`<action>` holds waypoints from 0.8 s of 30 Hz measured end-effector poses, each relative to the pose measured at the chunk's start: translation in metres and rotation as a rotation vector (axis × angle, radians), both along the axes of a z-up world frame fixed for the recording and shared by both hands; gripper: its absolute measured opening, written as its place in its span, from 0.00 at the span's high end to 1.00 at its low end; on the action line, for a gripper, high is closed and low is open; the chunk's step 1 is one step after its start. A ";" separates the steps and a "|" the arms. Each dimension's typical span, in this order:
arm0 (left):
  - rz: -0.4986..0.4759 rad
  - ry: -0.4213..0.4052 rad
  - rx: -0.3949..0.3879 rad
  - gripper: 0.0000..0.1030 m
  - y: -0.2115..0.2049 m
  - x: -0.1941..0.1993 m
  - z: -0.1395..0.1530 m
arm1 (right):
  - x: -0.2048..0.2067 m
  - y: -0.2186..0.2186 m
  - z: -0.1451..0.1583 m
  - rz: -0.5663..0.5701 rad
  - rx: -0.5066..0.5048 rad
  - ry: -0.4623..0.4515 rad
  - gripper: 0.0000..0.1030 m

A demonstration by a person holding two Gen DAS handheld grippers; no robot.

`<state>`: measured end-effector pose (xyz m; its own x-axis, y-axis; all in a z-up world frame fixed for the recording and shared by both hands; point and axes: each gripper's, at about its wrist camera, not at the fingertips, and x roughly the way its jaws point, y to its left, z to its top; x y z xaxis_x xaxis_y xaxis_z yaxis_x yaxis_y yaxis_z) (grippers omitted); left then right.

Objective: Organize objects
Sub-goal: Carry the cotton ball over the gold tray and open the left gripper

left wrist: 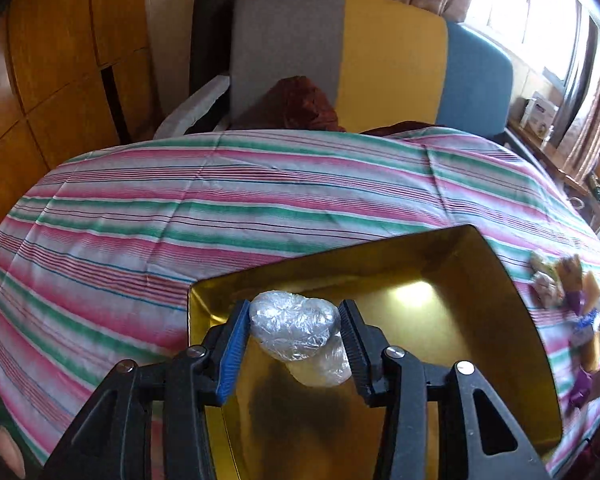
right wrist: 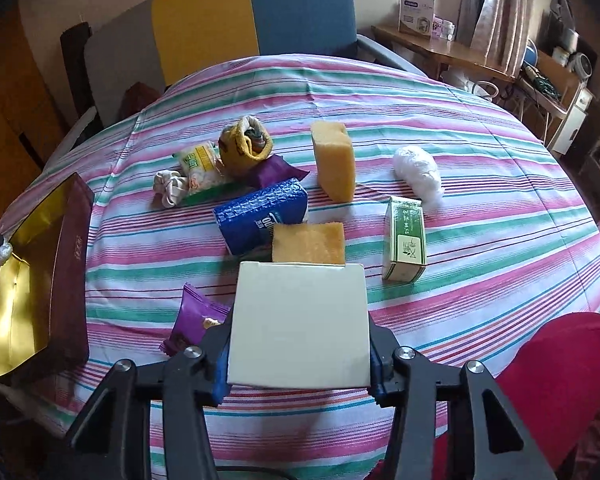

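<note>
Carrying a plastic-wrapped bundle point(left wrist: 296, 330) over the gold-lined box point(left wrist: 512, 292), the left gripper point(left wrist: 294, 344) holds its load between both pads, above the box's open interior. Done well, this step calls for lowering the bundle toward the gold floor before any release — a drop from height would likely let so light and rounded a thing bounce or roll to a wall. Placing it toward one corner would probably leave room for the items yet to come.

The right gripper point(right wrist: 298, 354) is closed on a white flat box point(right wrist: 300, 320), its pads pressed against the box's two side edges near the near end; no gap shows on either side. The grip sits low on the box, so a level lift seems wiser than a tilted one.

Waiting on the striped tablecloth point(right wrist: 480, 160) — two yellow sponges point(right wrist: 334, 160), a blue tissue pack point(right wrist: 260, 216), a green carton point(right wrist: 406, 242), a white plastic wad point(right wrist: 418, 172), a purple snack packet point(right wrist: 194, 320), and a cluster of small wrapped things point(right wrist: 220, 164) beyond. In the right wrist view the gold-lined box lies at the table's left edge, well apart from the white flat box.
</note>
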<state>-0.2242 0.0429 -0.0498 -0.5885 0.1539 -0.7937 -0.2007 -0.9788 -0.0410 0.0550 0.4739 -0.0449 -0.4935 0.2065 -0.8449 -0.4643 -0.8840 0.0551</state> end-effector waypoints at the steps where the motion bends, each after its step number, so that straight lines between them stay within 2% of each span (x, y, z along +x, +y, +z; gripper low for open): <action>1: 0.008 -0.005 -0.006 0.54 0.000 -0.006 -0.004 | 0.000 -0.001 0.000 0.002 0.008 0.000 0.50; 3: 0.024 -0.022 -0.002 0.51 0.000 -0.015 -0.010 | 0.000 -0.002 0.000 0.001 0.018 -0.002 0.50; 7: 0.051 -0.008 0.012 0.34 -0.009 -0.018 -0.007 | 0.000 -0.001 0.000 -0.009 0.023 -0.004 0.50; 10: 0.077 -0.005 0.050 0.33 -0.018 -0.008 0.002 | 0.000 -0.001 0.004 -0.014 0.037 0.001 0.50; 13: 0.089 0.028 0.055 0.33 -0.025 0.020 0.016 | -0.003 -0.005 0.021 -0.001 0.052 0.039 0.50; 19: 0.097 0.077 0.103 0.33 -0.041 0.084 0.029 | -0.034 -0.054 0.062 0.167 0.062 0.132 0.50; 24: 0.132 0.025 0.155 0.33 -0.061 0.113 0.021 | -0.074 -0.127 0.071 0.375 0.036 0.175 0.50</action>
<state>-0.1110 -0.0181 -0.0287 -0.6306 0.1938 -0.7515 -0.0742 -0.9789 -0.1902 -0.0189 0.3467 0.0262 -0.6758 0.0131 -0.7370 -0.0957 -0.9929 0.0702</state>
